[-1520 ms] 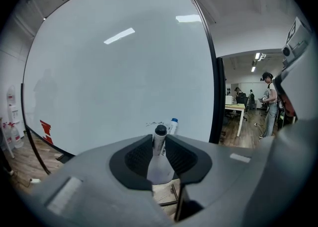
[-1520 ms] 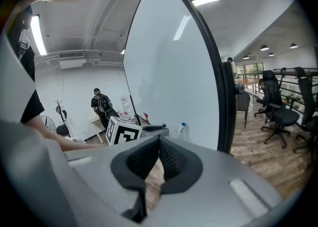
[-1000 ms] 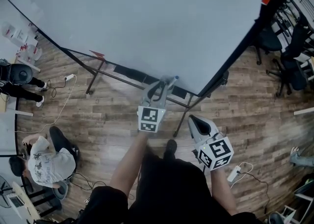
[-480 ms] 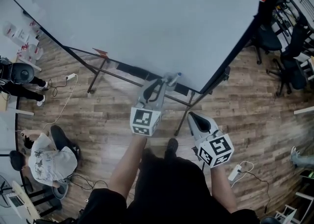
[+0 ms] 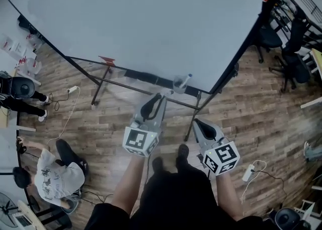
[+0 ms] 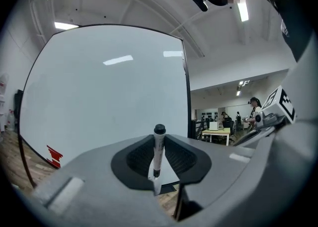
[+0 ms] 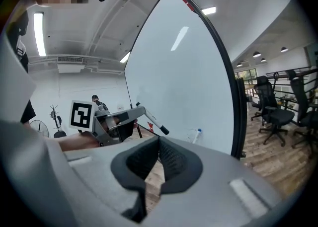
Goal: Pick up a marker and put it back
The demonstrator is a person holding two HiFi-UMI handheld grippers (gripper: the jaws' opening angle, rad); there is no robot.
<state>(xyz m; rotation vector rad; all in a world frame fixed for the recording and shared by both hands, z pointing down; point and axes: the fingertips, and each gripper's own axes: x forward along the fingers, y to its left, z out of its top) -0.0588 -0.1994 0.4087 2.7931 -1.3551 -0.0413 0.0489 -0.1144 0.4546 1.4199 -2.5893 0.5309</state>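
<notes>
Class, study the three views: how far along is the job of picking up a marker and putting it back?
Done: the pick-up. The white marker with a black cap sits clamped in the left gripper's jaws.
In hand: it is held clear of the large whiteboard, short of the clear cup on its ledge.
Left: putting it back.
The right gripper is shut and empty.

We count two grippers, the left gripper (image 5: 162, 94) and the right gripper (image 5: 196, 122). We get two markers, black-capped marker (image 6: 158, 151) and blue-capped marker (image 5: 186, 78), one cup (image 5: 179, 84), one whiteboard (image 5: 151, 22).
</notes>
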